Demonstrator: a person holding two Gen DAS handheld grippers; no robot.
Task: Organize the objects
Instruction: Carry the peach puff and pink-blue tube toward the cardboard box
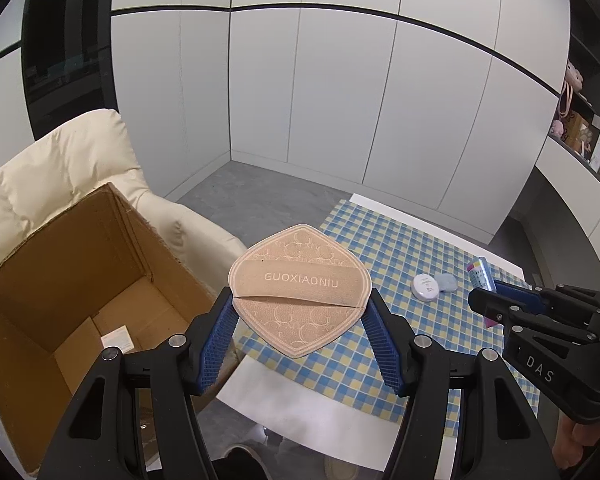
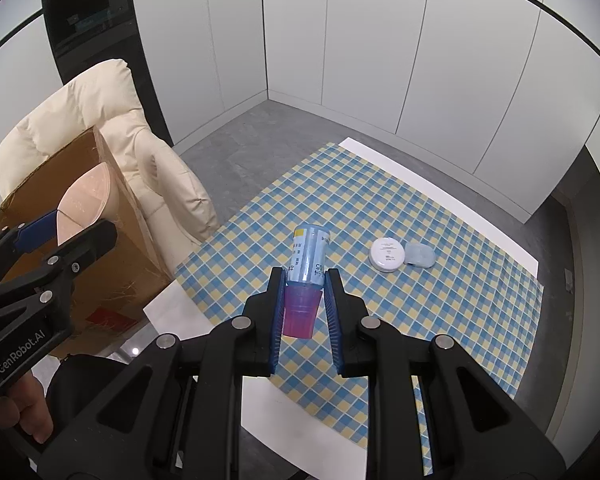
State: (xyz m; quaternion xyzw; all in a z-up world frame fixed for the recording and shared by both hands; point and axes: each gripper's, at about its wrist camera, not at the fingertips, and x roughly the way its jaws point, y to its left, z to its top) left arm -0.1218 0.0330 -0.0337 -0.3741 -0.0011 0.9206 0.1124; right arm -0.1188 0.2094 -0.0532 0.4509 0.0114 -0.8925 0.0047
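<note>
My left gripper (image 1: 300,300) is shut on a tan diamond-shaped pad (image 1: 300,292) marked GUOXIAONIU, held flat in the air at the table's left edge, beside the open cardboard box (image 1: 72,280). In the right wrist view the pad (image 2: 86,200) and left gripper (image 2: 66,228) show in front of the box (image 2: 112,264). My right gripper (image 2: 305,276) is shut on a light blue bottle with a pink cap (image 2: 306,264), held above the checked cloth. The bottle (image 1: 479,275) and right gripper (image 1: 486,300) also show in the left wrist view.
A round white compact (image 2: 387,254) and a small pale blue case (image 2: 420,255) lie side by side on the blue-and-yellow checked cloth (image 2: 380,320); both show in the left wrist view, compact (image 1: 425,287), case (image 1: 446,282). A cream armchair (image 1: 60,168) holds the box. White cabinets stand behind.
</note>
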